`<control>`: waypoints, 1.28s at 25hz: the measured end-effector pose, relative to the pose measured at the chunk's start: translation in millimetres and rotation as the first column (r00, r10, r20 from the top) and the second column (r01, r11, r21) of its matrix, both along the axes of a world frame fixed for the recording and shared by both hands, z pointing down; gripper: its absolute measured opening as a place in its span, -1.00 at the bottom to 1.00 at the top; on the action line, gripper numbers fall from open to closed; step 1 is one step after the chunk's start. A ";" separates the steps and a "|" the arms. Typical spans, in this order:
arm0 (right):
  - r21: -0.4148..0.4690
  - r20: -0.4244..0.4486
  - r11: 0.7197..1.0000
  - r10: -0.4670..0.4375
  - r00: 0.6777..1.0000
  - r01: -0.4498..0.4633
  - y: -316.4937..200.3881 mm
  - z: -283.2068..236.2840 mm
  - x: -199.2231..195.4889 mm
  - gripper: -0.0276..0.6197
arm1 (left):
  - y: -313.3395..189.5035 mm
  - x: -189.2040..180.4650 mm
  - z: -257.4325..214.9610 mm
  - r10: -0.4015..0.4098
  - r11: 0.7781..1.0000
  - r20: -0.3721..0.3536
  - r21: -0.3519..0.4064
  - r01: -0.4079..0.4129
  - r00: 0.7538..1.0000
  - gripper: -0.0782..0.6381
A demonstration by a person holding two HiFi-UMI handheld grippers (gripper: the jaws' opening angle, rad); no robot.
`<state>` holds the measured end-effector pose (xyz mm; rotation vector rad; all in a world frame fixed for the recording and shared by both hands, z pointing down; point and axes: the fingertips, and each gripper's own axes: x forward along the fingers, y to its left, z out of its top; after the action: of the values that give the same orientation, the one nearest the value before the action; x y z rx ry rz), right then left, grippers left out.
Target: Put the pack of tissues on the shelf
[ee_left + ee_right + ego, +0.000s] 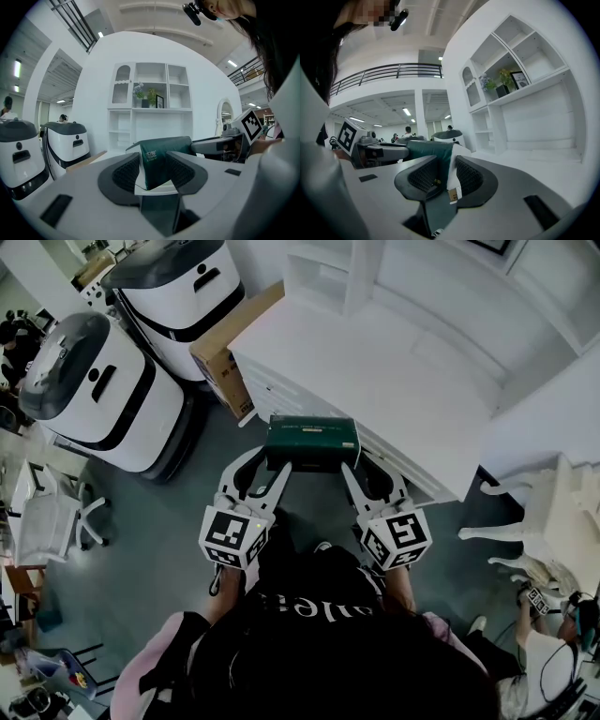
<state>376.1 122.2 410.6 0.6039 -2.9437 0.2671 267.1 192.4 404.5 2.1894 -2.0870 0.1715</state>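
The pack of tissues (311, 442) is a dark green block held level in the air between both grippers, just in front of the white counter (375, 381). My left gripper (278, 468) is shut on its left end, my right gripper (349, 470) on its right end. In the left gripper view the pack (161, 150) sits pinched between the jaws of the left gripper (153, 158), with the white shelf unit (150, 108) straight ahead. In the right gripper view the pack (431, 152) is clamped in the right gripper (446, 163), and the shelf (520, 89) rises at the right.
Two white-and-black machines (103, 390) (183, 292) stand at the left, with a cardboard box (225, 348) against the counter's corner. A white carved piece of furniture (534, 521) is at the right, an office chair (56, 517) at the far left. A person (544, 652) crouches at the lower right.
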 end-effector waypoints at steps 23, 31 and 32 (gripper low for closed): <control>-0.036 -0.092 0.999 0.019 0.996 -0.022 -60.8 10.1 -275.6 -0.45 | -66.0 -278.0 10.5 0.024 1.000 -0.049 -0.010 -0.025 0.999 -0.27; -0.029 -0.108 0.998 0.057 0.992 -0.060 -68.3 11.2 -340.9 -0.45 | -78.8 -346.1 11.2 0.067 0.998 -0.055 0.008 -0.066 0.996 -0.27; -0.029 -0.114 0.997 0.061 0.992 -0.065 -68.2 12.3 -345.1 -0.45 | -80.1 -350.8 11.8 0.073 0.997 -0.057 0.008 -0.073 0.996 -0.27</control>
<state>31.0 53.9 422.8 0.6845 -2.8103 0.2772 -83.7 112.3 416.3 2.2481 -1.9817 0.1076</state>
